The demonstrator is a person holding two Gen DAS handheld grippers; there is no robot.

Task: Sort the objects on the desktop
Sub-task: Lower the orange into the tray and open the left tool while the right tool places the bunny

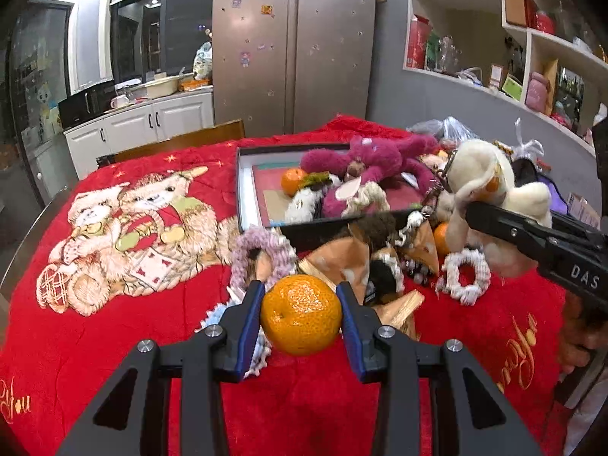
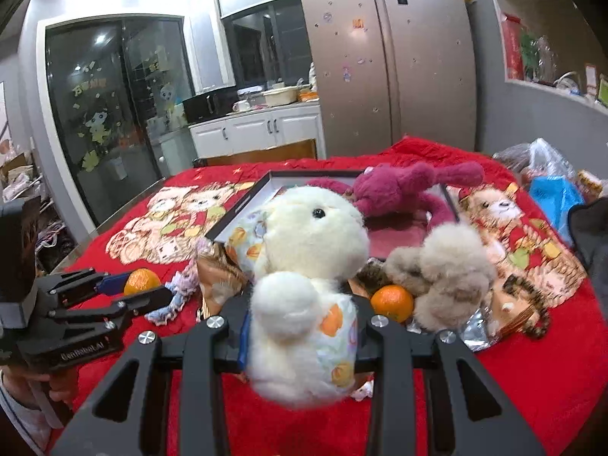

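The left gripper (image 1: 301, 313) was clamped on a mandarin (image 1: 301, 314), both blue pads (image 1: 250, 315) pressed against its sides, and held it just above the red blanket (image 1: 114, 342) near the front edge of the table. The right gripper (image 2: 302, 326) was clamped on a white plush duck (image 2: 304, 288) around its body, with the head standing up clear of the jaws.

Risks from this position:
- The mandarin was round and smooth-skinned and gripped only across its widest part. A tilt of the wrist could probably let it roll out and drop onto the blanket, then off the front edge.
- The duck was soft and bulky. Its body bulged past the pads, so it could sag or slip during a carry.
- A metal chain (image 1: 437, 190) seemed to hang beside the duck in the left wrist view. It could snag the clutter below.
- The open box (image 1: 243, 190) near the middle of the table already held a pink plush bear (image 1: 376, 159) and another mandarin (image 1: 292, 180). Dropping the duck in could knock items over the rim.

Relative position: the box lay beyond both grippers, well apart from the left one. A loose mandarin (image 2: 392, 301) and a grey plush toy (image 2: 444, 277) lay just beside the duck, to its right in the right wrist view.
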